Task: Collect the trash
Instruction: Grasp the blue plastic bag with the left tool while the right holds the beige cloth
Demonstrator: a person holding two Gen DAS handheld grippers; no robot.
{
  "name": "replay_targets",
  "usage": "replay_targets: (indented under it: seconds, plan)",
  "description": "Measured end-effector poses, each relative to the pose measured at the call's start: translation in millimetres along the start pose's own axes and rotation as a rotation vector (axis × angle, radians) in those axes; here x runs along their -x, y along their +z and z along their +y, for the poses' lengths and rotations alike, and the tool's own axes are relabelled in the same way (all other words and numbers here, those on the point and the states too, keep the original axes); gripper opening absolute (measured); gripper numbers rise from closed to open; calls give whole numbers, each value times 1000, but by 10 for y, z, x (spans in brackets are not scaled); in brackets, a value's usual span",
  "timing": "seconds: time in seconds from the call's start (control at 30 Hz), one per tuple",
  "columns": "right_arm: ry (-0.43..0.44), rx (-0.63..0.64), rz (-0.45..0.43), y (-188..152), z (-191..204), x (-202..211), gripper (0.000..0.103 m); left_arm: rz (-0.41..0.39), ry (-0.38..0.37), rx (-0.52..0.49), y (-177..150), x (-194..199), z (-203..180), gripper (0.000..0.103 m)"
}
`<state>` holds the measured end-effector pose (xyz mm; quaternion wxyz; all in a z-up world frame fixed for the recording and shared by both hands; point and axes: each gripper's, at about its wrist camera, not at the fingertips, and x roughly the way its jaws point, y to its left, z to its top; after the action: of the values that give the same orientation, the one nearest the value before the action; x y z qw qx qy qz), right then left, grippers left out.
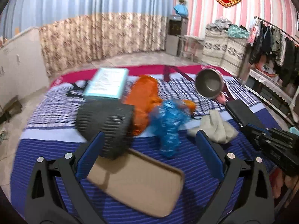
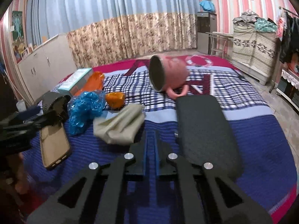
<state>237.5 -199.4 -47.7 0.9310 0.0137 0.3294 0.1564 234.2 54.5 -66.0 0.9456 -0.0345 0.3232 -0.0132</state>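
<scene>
Both claws hover over the bed (image 1: 56, 149) with its blue-striped and checked bedspread. The left claw (image 1: 149, 145) is spread wide, nothing between its blue pads, just above a tan phone case (image 1: 138, 183) and beside a ribbed black basket (image 1: 108, 127) lying on its side. The right claw (image 2: 151, 145) is clenched tight, blue pads pressed together with nothing visibly caught.

The trash sits mid-bed: a crumpled blue plastic bag (image 2: 84, 112) touching a crumpled orange plastic bag (image 1: 143, 97), with a small orange wad (image 2: 115, 99) just beside them. Near them lies a folded grey-green cloth (image 2: 119, 125). Further back, a pink mug (image 2: 168, 76) rests tipped over, and a flat black pad (image 2: 201, 127) lies right of the clenched claw.
</scene>
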Motion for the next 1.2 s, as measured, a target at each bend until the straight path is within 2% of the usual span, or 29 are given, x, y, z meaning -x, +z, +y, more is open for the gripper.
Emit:
replay_targets:
  seconds: [0.13,0.3,0.33,0.5,0.57,0.63,0.67,0.77,0.8,0.83,1.0,1.2]
  plan:
    - [-22,-12,-2,-28,-145,139,7,-11,6,-40,27,-91,-178,91]
    - [-57,-54,-7,-37,-286,203,8,19,-27,-72,71,-185,-343,72]
    - [-63,-54,-4,-47,-300,206,8,28,-34,-83,66,-208,-392,71]
    - [-83,-47,10,-95,-302,183,9,31,23,-108,16,-317,-440,66]
    - [-87,-43,7,-93,-282,175,18,45,27,-110,-8,-340,-421,61]
    - [-97,-38,-4,-96,-253,182,46,49,24,-102,-19,-325,-374,53]
    - [-99,-34,-14,-92,-241,199,49,50,19,-97,-17,-322,-343,49]
    - [-94,-10,-13,-71,-158,163,50,77,-1,-68,-36,-345,-265,37]
    - [-92,-1,-10,-58,-127,140,51,91,-7,-63,-45,-367,-250,21]
    - [-89,10,-8,-47,-85,113,51,108,-17,-52,-46,-396,-222,12]
    - [-71,60,5,14,113,-25,52,59,-17,0,-52,-152,-16,10]
    - [-45,74,90,88,322,-419,54,31,-21,34,-164,239,255,10]
